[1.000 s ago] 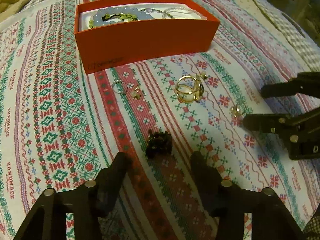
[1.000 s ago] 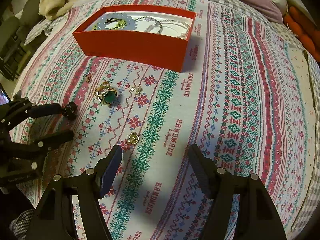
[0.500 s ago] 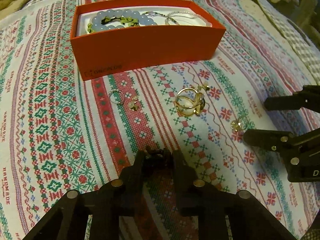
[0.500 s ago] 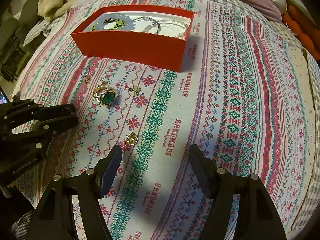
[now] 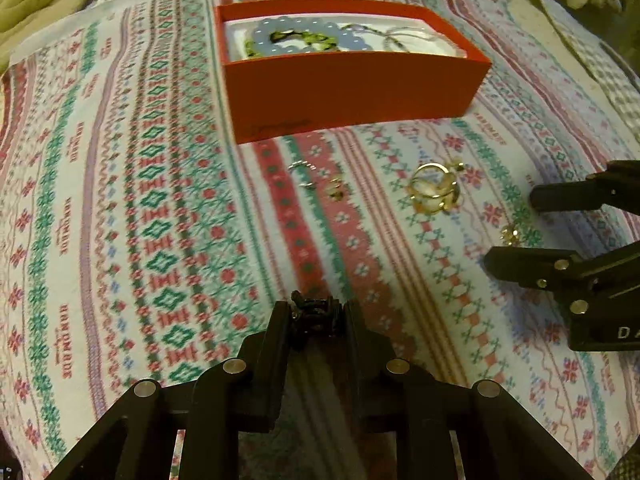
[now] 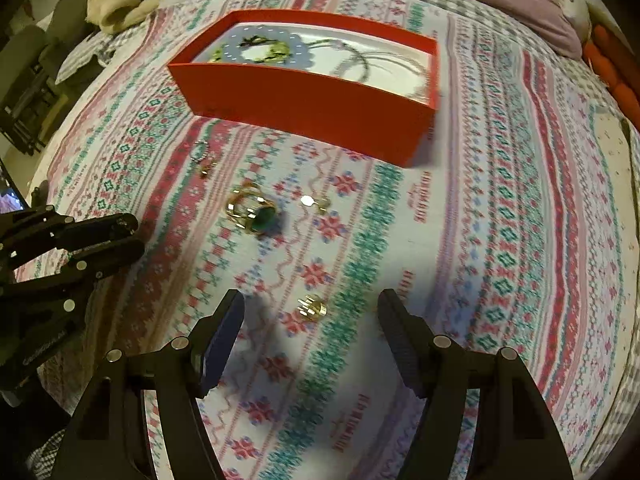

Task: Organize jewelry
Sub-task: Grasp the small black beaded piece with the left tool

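Note:
My left gripper is shut on a small dark beaded piece, held just over the patterned cloth; in the right wrist view this gripper shows at the left edge. My right gripper stands open, with a small gold earring lying on the cloth between its fingertips, untouched. From the left wrist view, the right gripper brackets that earring. The red box stands beyond, holding a pale blue bead bracelet and thin chains.
A gold ring with a green stone lies between the grippers and the box. A silver hoop and a small gold piece lie left of it, a stud to its right. Bedding is bunched at the far edge.
The left gripper closed on the dark beaded piece and lifted it slightly, shifting left. The right gripper slid left so the gold earring now lies between its open fingers.

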`<state>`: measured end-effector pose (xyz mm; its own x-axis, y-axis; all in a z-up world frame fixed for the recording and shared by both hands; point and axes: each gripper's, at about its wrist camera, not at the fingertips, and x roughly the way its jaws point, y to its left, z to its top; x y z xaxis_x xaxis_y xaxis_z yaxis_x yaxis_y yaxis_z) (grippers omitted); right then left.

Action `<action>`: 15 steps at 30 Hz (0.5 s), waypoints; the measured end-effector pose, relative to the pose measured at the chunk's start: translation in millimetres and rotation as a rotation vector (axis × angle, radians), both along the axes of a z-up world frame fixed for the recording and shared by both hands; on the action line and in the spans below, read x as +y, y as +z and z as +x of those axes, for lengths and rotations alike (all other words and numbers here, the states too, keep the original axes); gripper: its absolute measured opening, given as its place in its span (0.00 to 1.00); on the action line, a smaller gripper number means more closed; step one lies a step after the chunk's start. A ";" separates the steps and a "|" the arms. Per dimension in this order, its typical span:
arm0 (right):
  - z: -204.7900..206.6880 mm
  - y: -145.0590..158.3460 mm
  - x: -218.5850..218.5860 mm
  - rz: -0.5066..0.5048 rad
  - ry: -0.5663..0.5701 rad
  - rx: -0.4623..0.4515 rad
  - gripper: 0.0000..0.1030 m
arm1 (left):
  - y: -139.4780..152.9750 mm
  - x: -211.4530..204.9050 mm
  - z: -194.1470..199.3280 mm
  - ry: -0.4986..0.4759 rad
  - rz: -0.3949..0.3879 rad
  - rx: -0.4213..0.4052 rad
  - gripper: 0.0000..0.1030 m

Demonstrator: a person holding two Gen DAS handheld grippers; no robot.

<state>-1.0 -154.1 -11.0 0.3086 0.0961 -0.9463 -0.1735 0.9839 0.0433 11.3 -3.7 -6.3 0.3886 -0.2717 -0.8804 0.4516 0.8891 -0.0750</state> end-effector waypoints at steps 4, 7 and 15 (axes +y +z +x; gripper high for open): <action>7.6 -1.8 11.6 0.017 0.016 0.013 0.70 | 0.5 7.7 -1.1 0.012 -0.001 0.003 0.20; 14.9 -3.0 18.2 0.047 0.023 0.029 0.70 | 1.4 13.1 -1.2 0.023 -0.002 0.006 0.20; 32.3 -5.7 35.6 0.057 0.018 0.021 0.68 | 1.7 23.4 -1.5 0.037 -0.007 0.012 0.20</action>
